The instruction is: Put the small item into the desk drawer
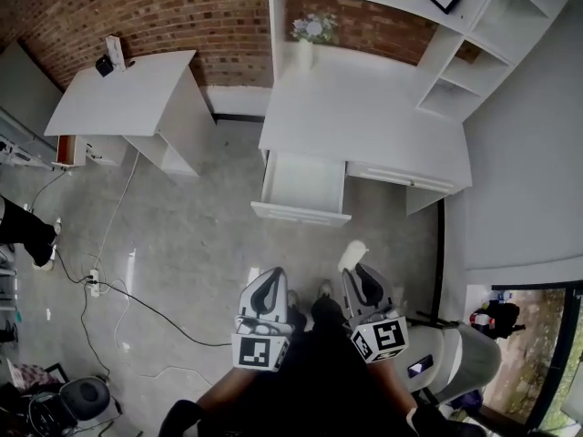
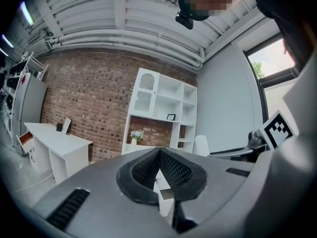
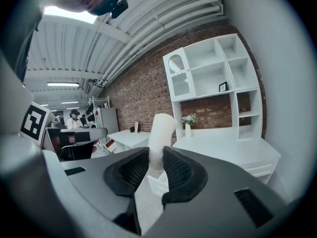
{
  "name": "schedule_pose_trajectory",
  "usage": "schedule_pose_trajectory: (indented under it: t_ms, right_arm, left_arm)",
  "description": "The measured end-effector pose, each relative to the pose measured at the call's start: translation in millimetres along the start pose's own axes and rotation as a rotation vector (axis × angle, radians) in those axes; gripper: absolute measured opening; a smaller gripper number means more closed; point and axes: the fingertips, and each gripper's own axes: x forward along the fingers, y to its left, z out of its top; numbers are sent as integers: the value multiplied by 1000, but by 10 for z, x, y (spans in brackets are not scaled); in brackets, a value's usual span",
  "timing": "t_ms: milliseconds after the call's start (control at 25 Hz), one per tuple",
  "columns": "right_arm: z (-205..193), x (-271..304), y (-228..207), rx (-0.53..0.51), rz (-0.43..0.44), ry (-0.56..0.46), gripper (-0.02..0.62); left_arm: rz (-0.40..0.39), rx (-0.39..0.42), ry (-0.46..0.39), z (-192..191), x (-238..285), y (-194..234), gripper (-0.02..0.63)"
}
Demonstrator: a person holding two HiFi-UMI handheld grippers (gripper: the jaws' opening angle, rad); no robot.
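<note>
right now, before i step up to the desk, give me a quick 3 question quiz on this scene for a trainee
1. True or false: the desk drawer is already pulled open.
2. Which gripper holds the small white item? A) left B) right C) neither
3. Fill in: the vase of flowers stands at the back of the white ____.

Key
1. True.
2. B. The right gripper is shut on it; the left gripper is shut with nothing in it.
3. desk.
</note>
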Motion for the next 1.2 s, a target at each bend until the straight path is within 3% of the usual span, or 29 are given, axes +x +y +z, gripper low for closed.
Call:
schedule_pose_trajectory:
  t_ms: [480,880,1200]
  right_arm:
    - [251,1179,-592,-32,160,20,107]
    - [504,2043,-1187,-76,339,43,107]
    - [283,2577,-1425,-114,444,144,107]
  left_arm:
    - [187,-18,-24,192,889,484,23]
    - [333,8,-51,442,1722,532,24]
    - [407,6,-7,372,2064,612,23]
